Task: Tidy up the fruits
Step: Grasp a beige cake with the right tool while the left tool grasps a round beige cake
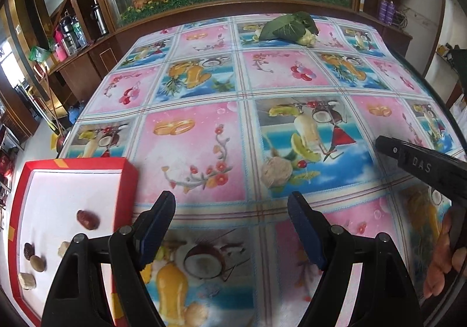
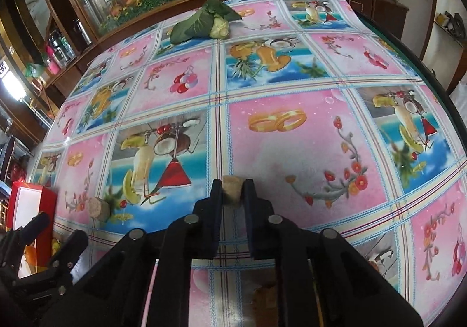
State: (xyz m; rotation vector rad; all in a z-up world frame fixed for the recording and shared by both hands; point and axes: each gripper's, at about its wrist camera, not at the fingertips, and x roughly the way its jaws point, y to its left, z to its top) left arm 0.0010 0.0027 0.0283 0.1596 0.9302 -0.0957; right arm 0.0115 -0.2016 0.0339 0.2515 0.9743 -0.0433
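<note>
At far left the red tray (image 1: 128,181) holds a dark red date (image 1: 87,219) and smaller pieces. The left gripper (image 1: 232,227) hangs beside it, jaws spread wide and empty. A tan chunk (image 2: 99,208) lies loose on the tablecloth (image 2: 292,152) — the right gripper (image 2: 232,191) pinches another tan piece (image 2: 231,192).

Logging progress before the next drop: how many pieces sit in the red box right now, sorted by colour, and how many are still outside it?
In the red box:
Dark red-brown pieces: 2
Tan or pale pieces: 3
Outside the box:
Tan piece held in the right gripper: 1
Tan piece on the tablecloth: 1
Total: 7
</note>
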